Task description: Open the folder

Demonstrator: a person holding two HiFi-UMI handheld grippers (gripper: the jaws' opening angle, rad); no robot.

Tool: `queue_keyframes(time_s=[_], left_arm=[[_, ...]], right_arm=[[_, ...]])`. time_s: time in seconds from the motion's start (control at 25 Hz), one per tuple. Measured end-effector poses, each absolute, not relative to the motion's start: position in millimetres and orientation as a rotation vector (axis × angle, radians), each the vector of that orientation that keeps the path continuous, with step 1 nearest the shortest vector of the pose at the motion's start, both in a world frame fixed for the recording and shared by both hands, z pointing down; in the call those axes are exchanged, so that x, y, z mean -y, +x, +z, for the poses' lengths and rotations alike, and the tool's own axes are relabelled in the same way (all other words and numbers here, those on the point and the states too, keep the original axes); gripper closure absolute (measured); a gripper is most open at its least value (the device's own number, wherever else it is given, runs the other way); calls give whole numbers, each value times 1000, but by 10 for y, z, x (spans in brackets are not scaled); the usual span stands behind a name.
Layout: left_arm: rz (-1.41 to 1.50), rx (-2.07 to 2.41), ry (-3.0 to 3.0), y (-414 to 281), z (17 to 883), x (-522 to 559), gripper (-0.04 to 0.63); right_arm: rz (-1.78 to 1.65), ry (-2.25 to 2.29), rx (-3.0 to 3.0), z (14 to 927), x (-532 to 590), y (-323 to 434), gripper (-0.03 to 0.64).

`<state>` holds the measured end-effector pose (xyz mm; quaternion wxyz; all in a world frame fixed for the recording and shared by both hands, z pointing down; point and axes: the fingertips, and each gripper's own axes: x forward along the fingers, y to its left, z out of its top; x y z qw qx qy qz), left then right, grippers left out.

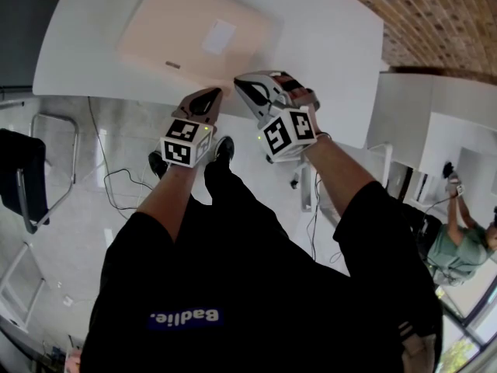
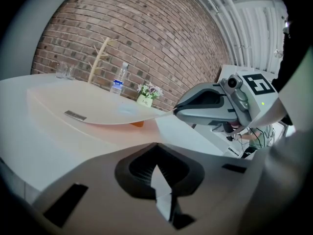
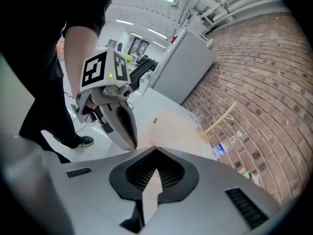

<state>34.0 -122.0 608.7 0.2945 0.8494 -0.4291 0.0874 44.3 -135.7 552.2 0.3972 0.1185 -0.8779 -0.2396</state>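
Note:
A pale peach folder (image 1: 194, 37) lies on the white table (image 1: 326, 61), with a white label and a small metal clip (image 2: 75, 115) on its cover. My right gripper (image 1: 242, 85) is shut on the cover's near corner, and the cover (image 2: 93, 109) curves up off the lower sheet. In the left gripper view the right gripper (image 2: 177, 111) pinches that corner. My left gripper (image 1: 211, 93) hovers beside it at the table's near edge, shut and holding nothing. In the right gripper view the left gripper (image 3: 131, 143) points down beside the folder (image 3: 176, 126).
At the table's far side, by the brick wall, stand a water bottle (image 2: 117, 82), a small flower pot (image 2: 145, 97), glasses (image 2: 63, 71) and a wooden stick (image 2: 99, 58). A chair (image 1: 31, 169) stands on the floor at left. A person (image 1: 458, 239) sits beyond another white desk (image 1: 435, 130) at right.

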Motion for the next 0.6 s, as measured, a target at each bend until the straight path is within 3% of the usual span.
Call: queue_keyframes(time_s=[0.6], left_arm=[[207, 1144, 2193, 320, 6096, 1279, 594]], right_arm=[[-434, 536, 2386, 5028, 1652, 472, 591]])
